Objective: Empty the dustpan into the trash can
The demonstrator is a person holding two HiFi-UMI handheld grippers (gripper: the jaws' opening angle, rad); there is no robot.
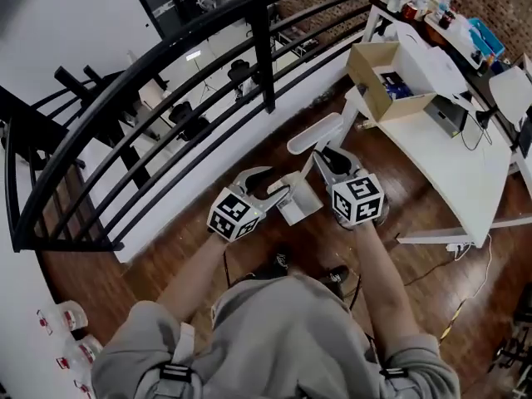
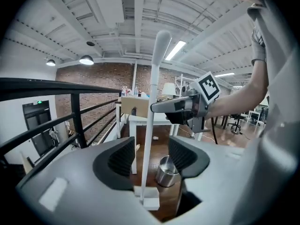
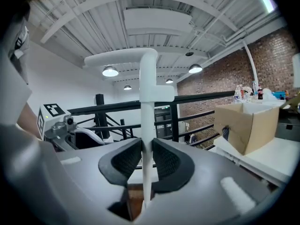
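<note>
1. both forearms, left [image 1: 195, 277] and right [image 1: 378, 283], stretch forward from the torso, with the grippers near each other.
2. left gripper [image 1: 276, 186]: jaws stand wide apart, with the dustpan handle [image 3: 148, 102] between the pads, untouched.
3. right gripper [image 1: 322, 151]: jaws clamped on the same handle, higher up, pointing slightly downward.

Bright, even indoor light; ceiling lamps [image 2: 86, 60] glare; heavy fisheye bending, dark corners.

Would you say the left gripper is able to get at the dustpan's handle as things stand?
Probably yes: the handle stands between the left gripper's open jaws, untouched, with nothing in the way. The right gripper is clamped on it higher up.
</note>
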